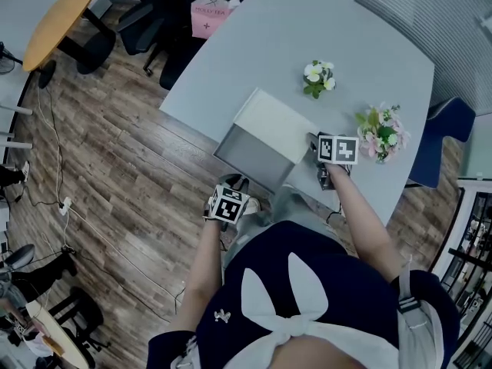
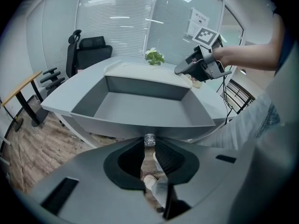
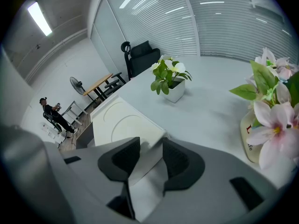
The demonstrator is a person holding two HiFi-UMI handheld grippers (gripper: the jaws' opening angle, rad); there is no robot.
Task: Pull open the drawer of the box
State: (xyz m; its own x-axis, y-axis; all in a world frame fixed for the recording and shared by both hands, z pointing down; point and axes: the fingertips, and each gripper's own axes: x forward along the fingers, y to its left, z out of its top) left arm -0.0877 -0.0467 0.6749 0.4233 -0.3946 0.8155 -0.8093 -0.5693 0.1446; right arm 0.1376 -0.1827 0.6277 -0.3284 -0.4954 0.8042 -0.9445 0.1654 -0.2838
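Observation:
A white box (image 1: 273,121) stands at the near edge of the pale table (image 1: 361,44). Its grey drawer (image 1: 250,156) is pulled out toward me and is empty inside (image 2: 140,108). My left gripper (image 1: 233,184) sits at the drawer's front, shut on the small metal knob (image 2: 149,139) between its pads (image 2: 161,155). My right gripper (image 1: 314,140) is at the box's right near corner. In the right gripper view its jaws (image 3: 148,155) straddle that corner of the box (image 3: 124,120), pads against it.
Two flower pots stand on the table behind and to the right of the box: one small (image 1: 319,78), one with pink blooms (image 1: 382,133) close to my right gripper. A pink bag (image 1: 209,15), office chairs (image 1: 146,21) and a wooden table (image 1: 61,18) are at the left.

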